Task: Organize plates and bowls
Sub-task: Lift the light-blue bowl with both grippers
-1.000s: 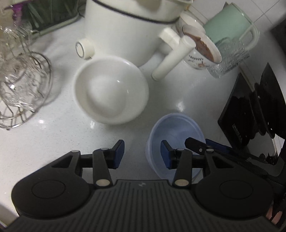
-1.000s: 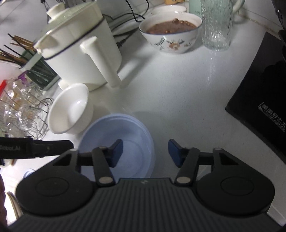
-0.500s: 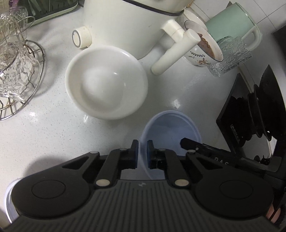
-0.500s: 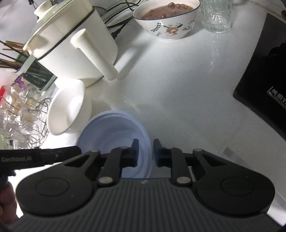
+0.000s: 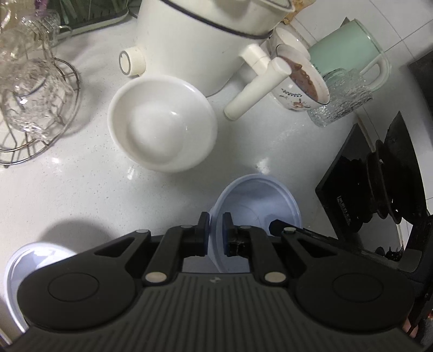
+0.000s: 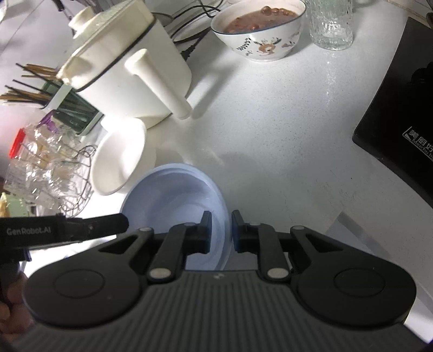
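Note:
A pale blue plastic bowl (image 5: 257, 200) (image 6: 173, 197) sits low over the white counter (image 6: 270, 135), held from both sides. My left gripper (image 5: 215, 219) is shut on its left rim. My right gripper (image 6: 221, 219) is shut on its right rim. Each gripper's tip shows in the other's view: the right gripper (image 5: 276, 224) and the left gripper (image 6: 108, 222). An empty white bowl (image 5: 162, 127) (image 6: 121, 157) stands just beyond the blue one, beside the pot. I cannot tell whether the blue bowl still touches the counter.
A white electric pot (image 5: 203, 35) with a long handle stands behind the white bowl. Behind it stand a patterned bowl of red soup (image 6: 259, 29), a glass (image 6: 330, 24) and a green mug (image 5: 349, 46). A wire rack of glasses (image 5: 29, 94) is left, a black cooker (image 6: 406, 121) right, a second pale blue dish (image 5: 24, 268) near left.
Both grippers were open around the blue bowl's rims a second ago and have closed onto them. The left view has shifted, bringing the second blue dish into sight.

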Demonstrator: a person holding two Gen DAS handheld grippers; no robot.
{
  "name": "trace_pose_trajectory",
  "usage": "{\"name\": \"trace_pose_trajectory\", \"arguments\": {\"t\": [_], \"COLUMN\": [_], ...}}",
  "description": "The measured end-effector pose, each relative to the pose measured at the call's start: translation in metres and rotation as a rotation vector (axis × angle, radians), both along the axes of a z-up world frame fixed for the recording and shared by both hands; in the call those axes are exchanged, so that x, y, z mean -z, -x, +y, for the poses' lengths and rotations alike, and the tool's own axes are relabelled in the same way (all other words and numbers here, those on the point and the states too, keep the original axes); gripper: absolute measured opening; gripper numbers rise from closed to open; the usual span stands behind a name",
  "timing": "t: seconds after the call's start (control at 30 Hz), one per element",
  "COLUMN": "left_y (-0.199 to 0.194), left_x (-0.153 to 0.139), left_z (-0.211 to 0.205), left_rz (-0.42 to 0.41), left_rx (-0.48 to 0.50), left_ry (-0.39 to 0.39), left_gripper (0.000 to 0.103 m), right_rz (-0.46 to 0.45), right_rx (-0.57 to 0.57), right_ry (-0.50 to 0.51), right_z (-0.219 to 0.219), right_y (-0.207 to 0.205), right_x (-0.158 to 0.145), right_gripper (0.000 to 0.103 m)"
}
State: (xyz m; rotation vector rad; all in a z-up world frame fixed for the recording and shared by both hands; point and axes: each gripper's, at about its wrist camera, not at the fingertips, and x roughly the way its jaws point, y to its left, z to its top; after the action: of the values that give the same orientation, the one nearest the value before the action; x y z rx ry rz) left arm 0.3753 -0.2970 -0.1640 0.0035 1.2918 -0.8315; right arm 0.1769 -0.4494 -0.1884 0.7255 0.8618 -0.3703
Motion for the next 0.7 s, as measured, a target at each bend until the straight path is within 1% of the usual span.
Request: {"name": "trace_pose_trajectory", "arguments": {"t": [0.13, 0.2, 0.3, 0.43, 0.6, 0.7], "left_y": [0.013, 0.02, 0.03, 0.045, 0.061, 0.066], "left_x": [-0.017, -0.028, -0.048, -0.07, -0.085, -0.088], "left_z": [0.011, 0.016, 0.022, 0.031, 0.04, 0.047], "left_rz": [-0.018, -0.031, -0.058, -0.091, -0.123, -0.117], "left_rx": [-0.014, -0.026, -0.041, -0.041, -0.033, -0.046], "left_ry": [0.007, -0.008, -0.02, -0.01, -0.01, -0.004], "left_gripper": [0.011, 0.011, 0.012, 0.012, 0.012, 0.012], "right_rz": [-0.011, -0.022, -0.046, -0.09, -0.111, -0.128], "right_rx": [-0.022, -0.033, -0.059, -0.076, -0.082, -0.092], "right_ry": [0.002, -0.001, -0.006, 0.009, 0.009, 0.014], "right_z": [0.007, 0.011, 0.017, 0.023, 0.027, 0.029], "right_y": [0.007, 0.012, 0.02, 0.031, 0.04, 0.043], "right_x": [-0.01, -0.016, -0.029, -0.048, -0.061, -0.068], "right_gripper": [0.018, 0.018, 0.018, 0.018, 0.018, 0.018]}}
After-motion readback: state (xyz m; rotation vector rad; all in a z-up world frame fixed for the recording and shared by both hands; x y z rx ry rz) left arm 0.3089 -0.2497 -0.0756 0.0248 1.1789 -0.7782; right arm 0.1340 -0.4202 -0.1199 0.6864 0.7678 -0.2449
